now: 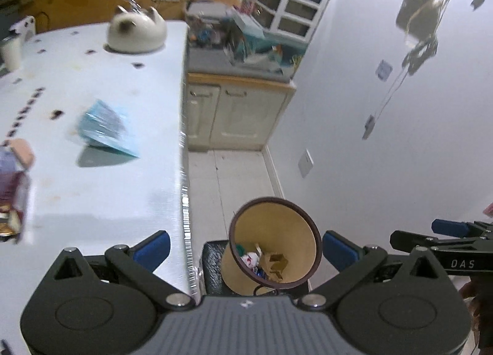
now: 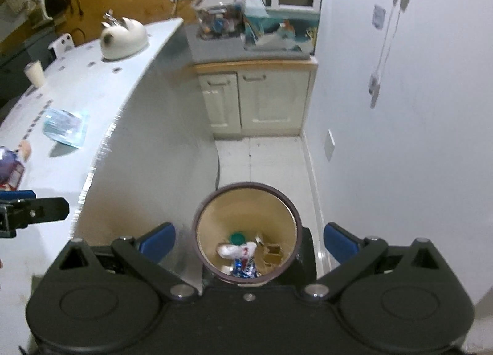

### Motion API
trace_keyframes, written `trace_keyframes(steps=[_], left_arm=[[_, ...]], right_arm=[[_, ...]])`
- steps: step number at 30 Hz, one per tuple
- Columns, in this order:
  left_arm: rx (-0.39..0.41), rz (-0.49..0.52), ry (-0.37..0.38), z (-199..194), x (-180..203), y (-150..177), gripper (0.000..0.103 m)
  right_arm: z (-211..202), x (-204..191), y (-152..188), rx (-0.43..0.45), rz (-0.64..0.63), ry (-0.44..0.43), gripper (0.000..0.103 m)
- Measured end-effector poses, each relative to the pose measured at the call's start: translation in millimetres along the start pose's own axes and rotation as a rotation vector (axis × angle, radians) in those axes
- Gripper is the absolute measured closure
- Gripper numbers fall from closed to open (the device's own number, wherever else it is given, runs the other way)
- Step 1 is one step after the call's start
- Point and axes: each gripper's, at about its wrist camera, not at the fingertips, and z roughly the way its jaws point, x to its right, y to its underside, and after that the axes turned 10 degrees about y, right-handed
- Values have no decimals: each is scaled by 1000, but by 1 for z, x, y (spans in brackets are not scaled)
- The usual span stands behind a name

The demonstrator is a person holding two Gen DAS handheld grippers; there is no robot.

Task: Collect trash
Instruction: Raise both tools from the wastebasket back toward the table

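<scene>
A tan waste bin with a dark rim (image 1: 303, 225) (image 2: 246, 210) stands on the floor beside the white table. It holds crumpled paper, a wrapper and cardboard bits (image 2: 243, 258). My left gripper (image 1: 246, 247) is open and empty, above the bin and the table's edge. My right gripper (image 2: 249, 239) is open and empty, right above the bin's mouth. A blue plastic packet (image 1: 106, 128) (image 2: 64, 127) lies on the table (image 1: 92, 201). A small purple and red package (image 1: 12, 191) (image 2: 10, 170) lies at the table's left edge.
A white cat-shaped container (image 1: 135, 31) and a white cup (image 2: 35, 73) stand at the far end of the table. A cream cabinet (image 2: 255, 102) with clutter on top stands against the back wall. The white wall (image 1: 400, 139) runs along the right. A dark stool (image 1: 212, 265) is next to the bin.
</scene>
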Motion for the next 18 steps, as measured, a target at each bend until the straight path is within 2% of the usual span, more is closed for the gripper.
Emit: trace_keyframes(steps=[10,18], left_arm=[[120,-40,-44,-89,-38,13,0],[206,-25,-79,-155,-75,20,0]], right_arm=[[-68,-53,5,98,-7,-40,0],[-112,-102,6,177,-13,-75,0]])
